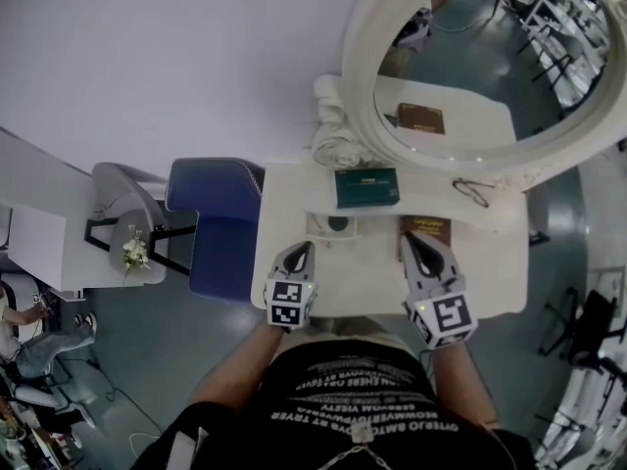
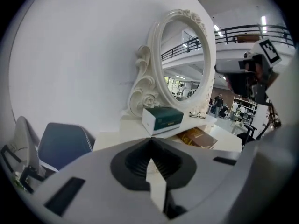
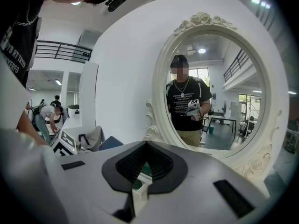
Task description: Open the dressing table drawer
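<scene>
The head view looks steeply down from above the person. It takes in the whole white surface [image 1: 289, 204], with the oval mirror [image 1: 358, 86] at upper right and the left claw [image 1: 306, 250] and right claw [image 1: 411, 240] at lower centre. The left claw view sits low and close over the surface, facing along its own jaws toward the mirror at upper centre and the green box [image 2: 162, 118] at centre. The right claw view faces the mirror nearly head-on from close by. All three views share the mirror, and the head and left claw views also share the green box.
</scene>
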Demonstrator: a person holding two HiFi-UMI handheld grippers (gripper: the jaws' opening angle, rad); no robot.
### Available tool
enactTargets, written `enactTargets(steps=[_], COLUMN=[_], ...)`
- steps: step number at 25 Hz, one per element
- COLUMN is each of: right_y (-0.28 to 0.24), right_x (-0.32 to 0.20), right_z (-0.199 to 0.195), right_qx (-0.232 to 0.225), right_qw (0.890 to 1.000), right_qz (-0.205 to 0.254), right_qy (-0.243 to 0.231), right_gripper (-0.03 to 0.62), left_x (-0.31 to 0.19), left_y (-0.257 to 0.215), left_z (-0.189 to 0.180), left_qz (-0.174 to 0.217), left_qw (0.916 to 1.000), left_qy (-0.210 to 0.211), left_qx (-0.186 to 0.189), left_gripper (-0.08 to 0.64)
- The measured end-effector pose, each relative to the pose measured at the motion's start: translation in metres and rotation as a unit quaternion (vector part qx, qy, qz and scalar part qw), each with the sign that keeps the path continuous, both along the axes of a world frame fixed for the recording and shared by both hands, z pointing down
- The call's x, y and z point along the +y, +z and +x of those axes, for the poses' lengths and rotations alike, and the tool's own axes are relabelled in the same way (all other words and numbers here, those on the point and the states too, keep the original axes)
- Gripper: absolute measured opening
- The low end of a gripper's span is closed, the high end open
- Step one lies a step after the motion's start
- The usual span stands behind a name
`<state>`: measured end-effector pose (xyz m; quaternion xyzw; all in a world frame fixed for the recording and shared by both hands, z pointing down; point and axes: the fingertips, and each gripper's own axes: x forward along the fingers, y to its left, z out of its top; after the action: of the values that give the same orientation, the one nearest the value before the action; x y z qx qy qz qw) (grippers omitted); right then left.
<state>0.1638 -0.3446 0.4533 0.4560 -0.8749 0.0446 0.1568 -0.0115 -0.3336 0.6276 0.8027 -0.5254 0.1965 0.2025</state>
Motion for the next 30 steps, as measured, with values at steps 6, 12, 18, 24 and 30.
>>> enactTargets(steps=[6, 12, 18, 24, 30], right_y=[-0.006, -0.015, -0.020, -0.027, -0.038], right_x=[0.005, 0.012, 0.020, 0.028, 0.037], right_z=[-0.016, -0.027, -0.032, -0.035, -0.046], right_qx=[-0.006, -0.006, -0.006, -0.010, -0.006], right_qw=[1.000, 1.000, 1.000, 1.000, 0.999], right_qz=[0.004, 0.010, 0.013, 0.021, 0.034], right_qy=[-0.006, -0.002, 0.006, 0.017, 0.021], right_gripper=[0.002, 0.002, 0.002, 0.002, 0.002], left_x=[-0.007, -0.009, 0.002, 0.014, 0.021], left_y=[-0.084, -0.161, -0.212, -0.258, -0.274], left_z=[-0.020, -0.037, -0.048, -0.051, -0.060], left_qz=[0.075, 0.122, 0.160, 0.226, 0.286], left_qw=[0.9964, 0.9890, 0.9829, 0.9730, 0.9575], left_qy=[-0.015, -0.028, -0.019, 0.000, 0.013], left_qx=[0.036, 0.078, 0.088, 0.049, -0.034], left_gripper=[0.003, 0.003, 0.003, 0.003, 0.003])
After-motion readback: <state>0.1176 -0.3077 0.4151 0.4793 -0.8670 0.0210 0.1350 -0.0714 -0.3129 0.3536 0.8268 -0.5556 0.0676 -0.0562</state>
